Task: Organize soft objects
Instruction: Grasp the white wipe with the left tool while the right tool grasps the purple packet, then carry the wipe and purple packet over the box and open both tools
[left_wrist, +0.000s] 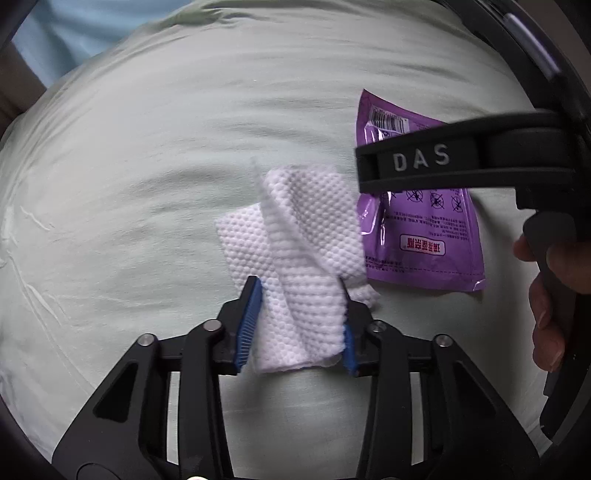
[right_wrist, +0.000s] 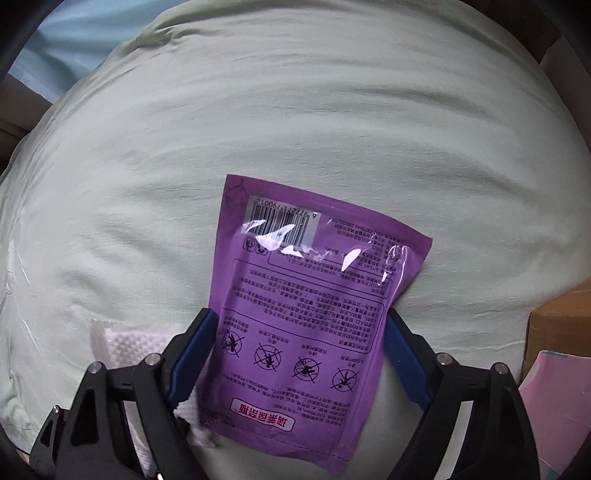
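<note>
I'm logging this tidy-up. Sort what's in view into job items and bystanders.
Job items:
white textured cloth, between the left tongs
purple pouch, between the right tongs

Bystanders:
pale green sheet
cardboard box
pink item
</note>
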